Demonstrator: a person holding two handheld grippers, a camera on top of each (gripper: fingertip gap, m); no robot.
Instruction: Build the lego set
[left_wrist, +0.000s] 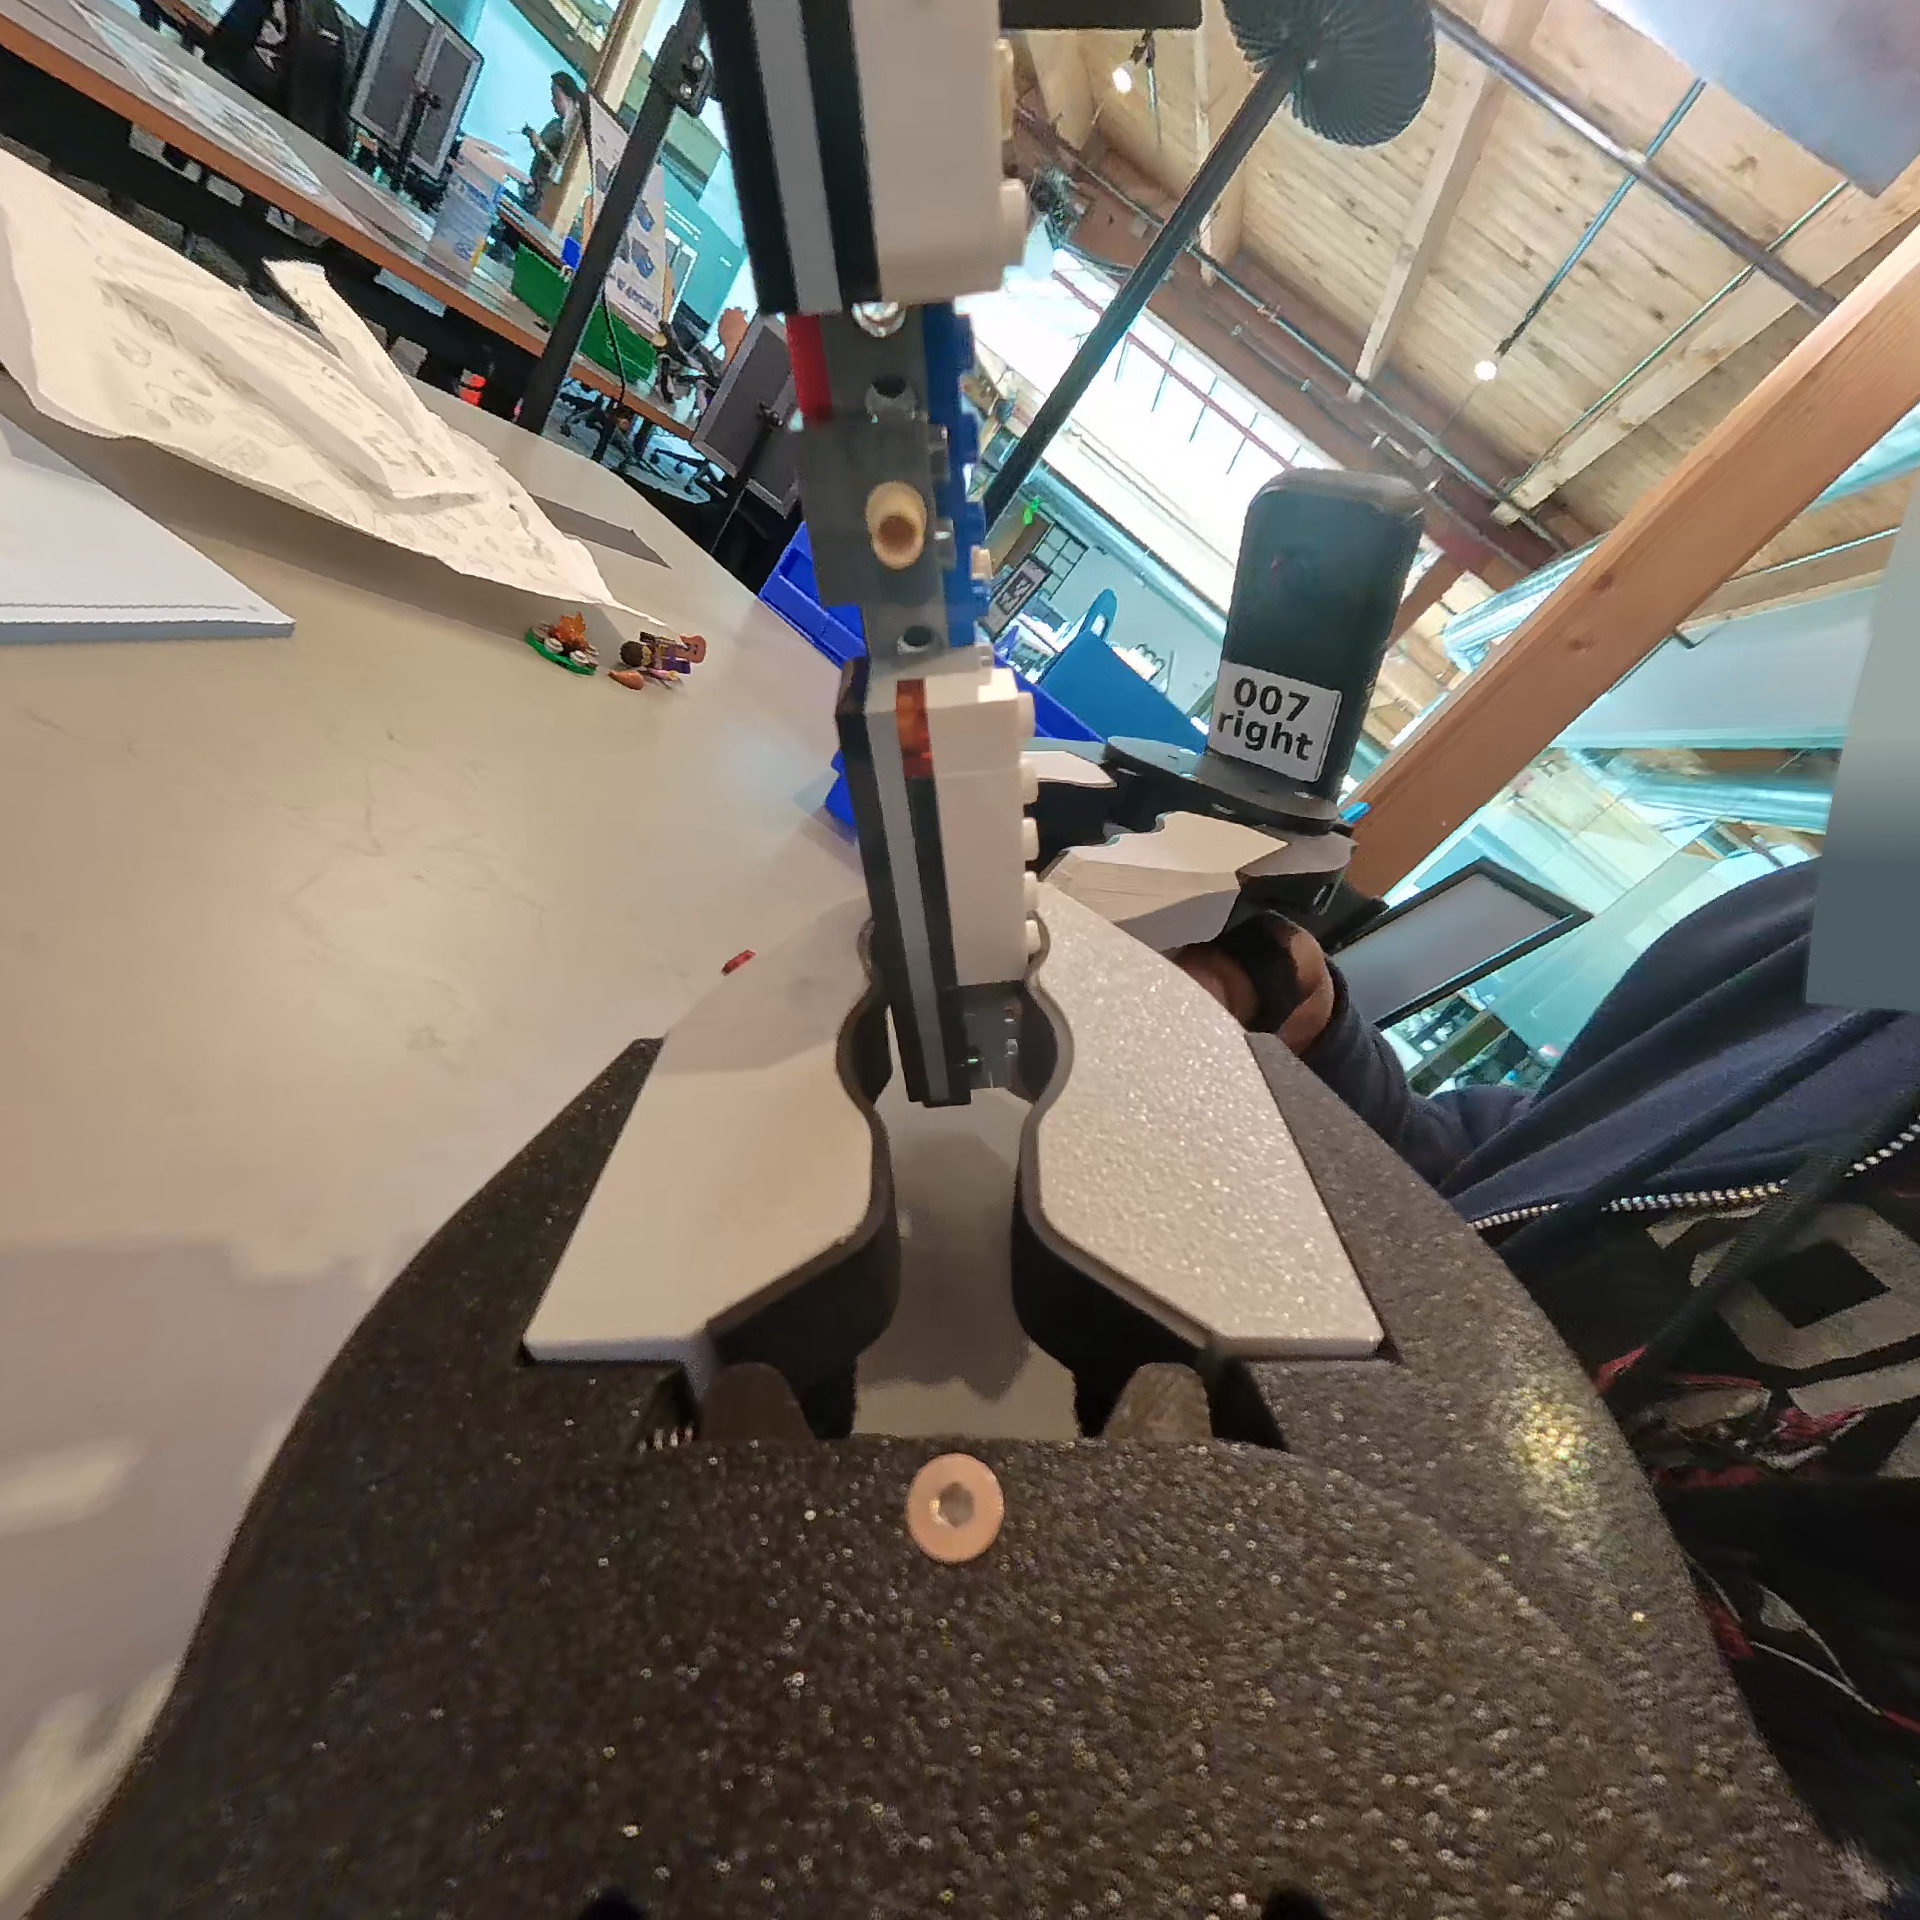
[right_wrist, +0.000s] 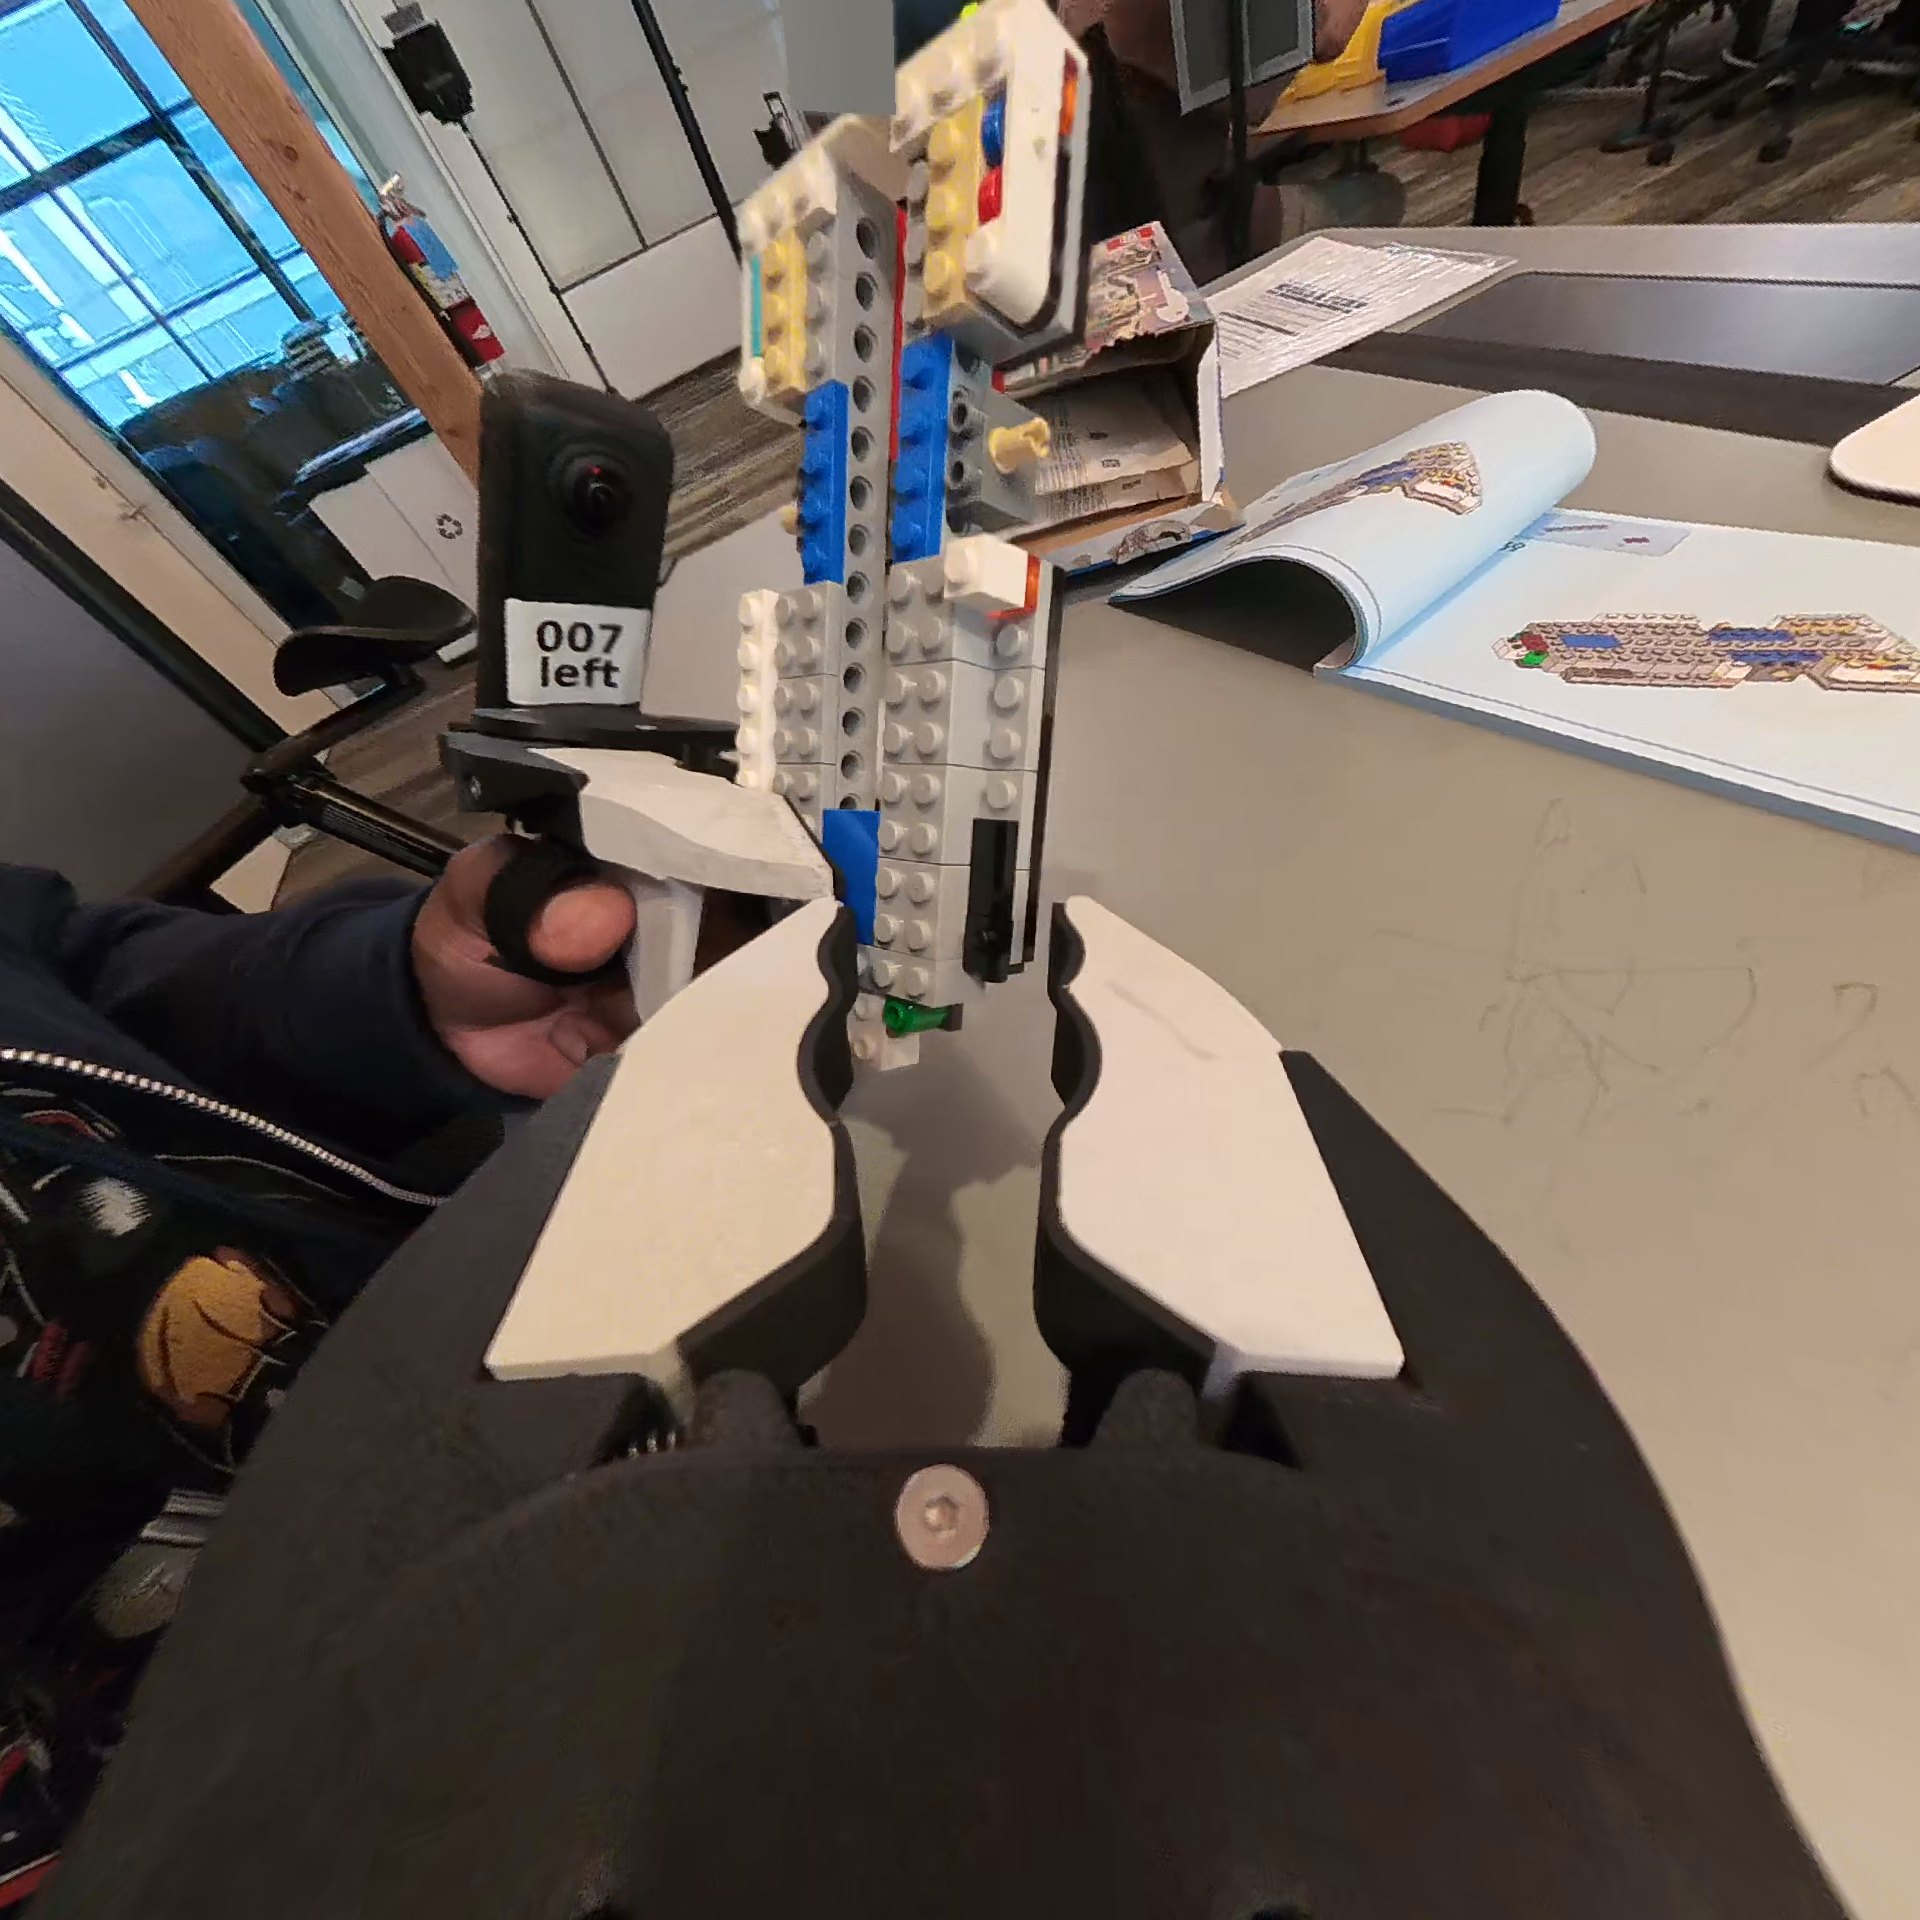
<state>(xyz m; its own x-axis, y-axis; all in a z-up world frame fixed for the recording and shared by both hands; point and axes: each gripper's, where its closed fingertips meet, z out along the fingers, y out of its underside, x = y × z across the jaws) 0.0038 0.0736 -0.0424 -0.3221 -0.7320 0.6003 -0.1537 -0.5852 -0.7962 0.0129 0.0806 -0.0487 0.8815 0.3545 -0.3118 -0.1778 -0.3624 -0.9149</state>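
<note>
Left gripper (left_wrist: 951, 1023): clamped on the lower end of a long brick model (left_wrist: 940, 831); both pale fingers (left_wrist: 1164, 1122) press its sides, and the right wrist view shows it closed on the model from the side.
Brick model: held upright in the air above the tabletop (left_wrist: 312, 883); white, grey, blue and black bricks, a tan peg (left_wrist: 896, 525) sticking out midway, an orange-clear piece near the middle.
Right gripper (right_wrist: 945, 961): jaws parted, the model's lower end (right_wrist: 935, 831) standing between the fingertips; a gap shows on the right side, while the left fingertip (right_wrist: 727, 1091) looks close to the bricks, contact uncertain.
Labels: a white sticker with black print on each gripper's black camera post (left_wrist: 1325, 613) (right_wrist: 571, 551); wording not copied.
Hands: a hand (right_wrist: 520, 977) in a dark sleeve grips the left gripper's handle through a black loop.
Tabletop, right view: open instruction booklet (right_wrist: 1558, 623) with printed build diagrams; opened cardboard box (right_wrist: 1132, 395) and a printed sheet behind.
Tabletop, left view: loose printed sheets (left_wrist: 260, 395), small brick figures (left_wrist: 613, 649), one red piece (left_wrist: 738, 961).
Background: blue bins (left_wrist: 810, 592).
</note>
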